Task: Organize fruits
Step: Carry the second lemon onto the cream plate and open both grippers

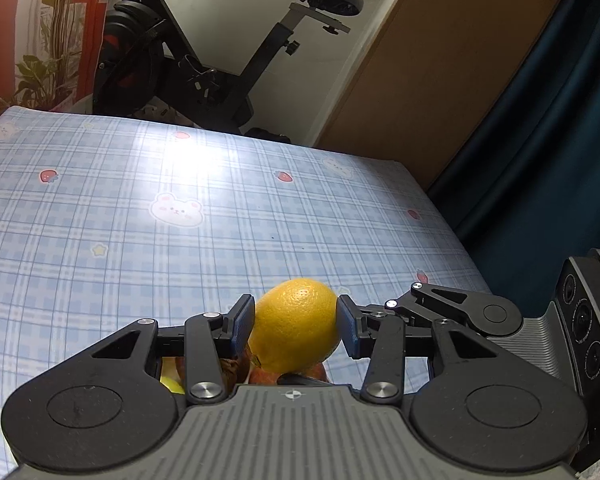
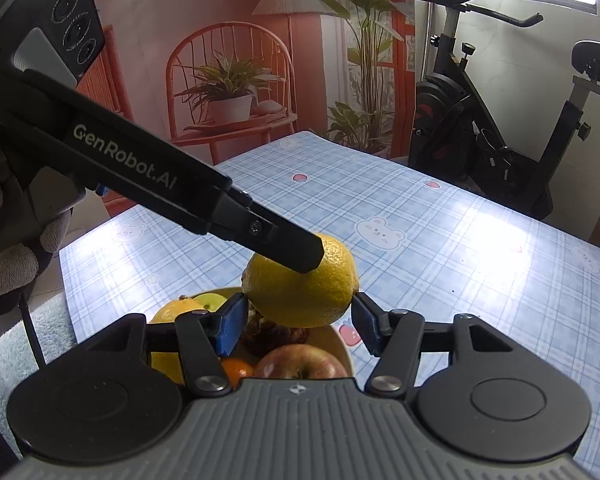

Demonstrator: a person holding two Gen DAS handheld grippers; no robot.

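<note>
A yellow lemon [image 1: 296, 324] is held in my left gripper [image 1: 296, 324], whose blue pads press both its sides. In the right wrist view the same lemon [image 2: 304, 288] hangs above a cream fruit bowl [image 2: 342, 344], with the left gripper's black finger [image 2: 292, 248] across its top. My right gripper [image 2: 300, 324] is open, its pads on either side of the lemon and a little apart from it. The bowl holds a red apple [image 2: 300, 362], a small orange [image 2: 238, 370], another yellow citrus [image 2: 172, 312], a green fruit [image 2: 210, 300] and a brown dried thing [image 2: 272, 334].
The table wears a blue checked cloth [image 1: 140, 208] with bear and strawberry prints. An exercise bike [image 1: 204, 60] stands behind the far edge, a dark blue curtain [image 1: 540, 140] to the right. A pale rug [image 2: 16, 344] lies on the floor at left.
</note>
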